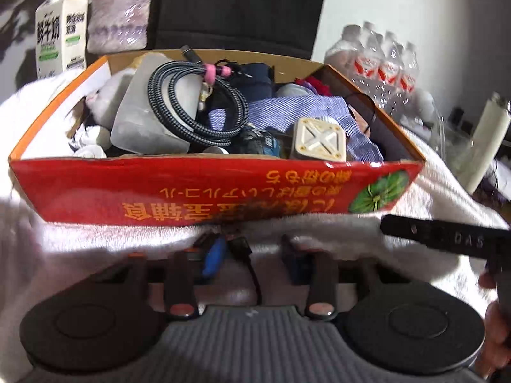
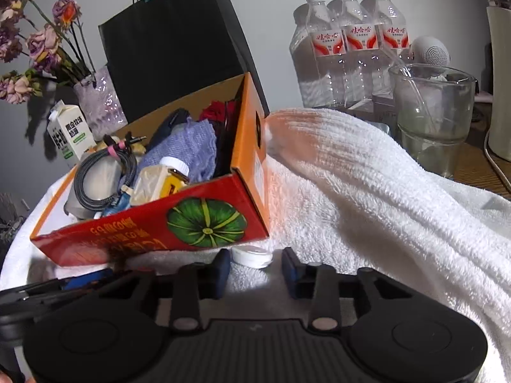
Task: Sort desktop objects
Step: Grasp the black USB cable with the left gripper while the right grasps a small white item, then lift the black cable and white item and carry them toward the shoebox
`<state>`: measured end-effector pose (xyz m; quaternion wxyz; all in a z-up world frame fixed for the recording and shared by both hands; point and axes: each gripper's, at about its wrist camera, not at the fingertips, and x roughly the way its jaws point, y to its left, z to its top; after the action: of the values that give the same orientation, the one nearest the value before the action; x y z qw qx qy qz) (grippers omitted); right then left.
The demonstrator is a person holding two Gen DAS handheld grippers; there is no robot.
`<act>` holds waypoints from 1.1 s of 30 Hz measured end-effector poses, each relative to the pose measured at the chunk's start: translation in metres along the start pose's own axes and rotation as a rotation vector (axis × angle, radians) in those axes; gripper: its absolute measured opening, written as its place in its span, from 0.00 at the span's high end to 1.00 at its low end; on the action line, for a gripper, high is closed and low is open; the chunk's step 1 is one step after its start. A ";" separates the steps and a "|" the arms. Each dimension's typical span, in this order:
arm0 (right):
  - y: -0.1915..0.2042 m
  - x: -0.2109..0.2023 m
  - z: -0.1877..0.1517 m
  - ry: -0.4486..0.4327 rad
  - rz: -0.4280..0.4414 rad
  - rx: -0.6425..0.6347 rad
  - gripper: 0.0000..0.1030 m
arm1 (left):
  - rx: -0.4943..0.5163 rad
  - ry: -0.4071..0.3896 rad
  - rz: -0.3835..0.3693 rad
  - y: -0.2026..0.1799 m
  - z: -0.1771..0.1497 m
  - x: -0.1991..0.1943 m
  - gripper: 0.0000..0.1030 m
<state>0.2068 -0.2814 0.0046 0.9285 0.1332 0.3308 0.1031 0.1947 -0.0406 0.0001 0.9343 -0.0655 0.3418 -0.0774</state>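
Both grippers are hovering at the near edge of a full cardboard box sitting on a ribbed white towel.

The left gripper is released, jaws apart around a black plug; one braided cable coil is lying on the box's heap. The right gripper is also spread wide, one round white lid lying between its fingers; open towel is stretching rightward toward three water bottles and one glass cup.

Both views are dim overall, with hard light striking from the side. It blows out the white towel just below the red cardboard box, which casts an orange tint on the towel beside it. Fisheye bending curves the edges, and the left view is motion-blurred, softest at its corners.
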 end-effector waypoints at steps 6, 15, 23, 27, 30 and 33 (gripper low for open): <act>0.003 -0.010 -0.003 -0.034 0.011 -0.016 0.75 | -0.039 -0.008 -0.015 0.005 -0.004 -0.008 0.84; 0.038 -0.067 -0.002 -0.157 0.027 -0.148 0.75 | -0.058 -0.175 0.000 0.000 -0.001 -0.087 0.85; 0.074 -0.140 -0.021 -0.235 0.092 -0.218 0.75 | -0.018 -0.252 -0.053 -0.007 -0.028 -0.171 0.85; 0.082 -0.178 -0.050 -0.255 0.098 -0.233 0.75 | 0.027 -0.295 0.000 -0.017 -0.060 -0.213 0.85; 0.090 -0.204 -0.079 -0.260 0.105 -0.283 0.75 | 0.038 -0.327 0.033 -0.022 -0.088 -0.241 0.85; 0.094 -0.229 -0.109 -0.302 0.087 -0.342 0.75 | 0.059 -0.365 0.088 -0.028 -0.118 -0.263 0.85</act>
<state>-0.0468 -0.2367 0.0870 0.9712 0.0019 0.1600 0.1765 -0.0831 -0.0263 0.0813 0.9848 -0.0362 0.1668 -0.0334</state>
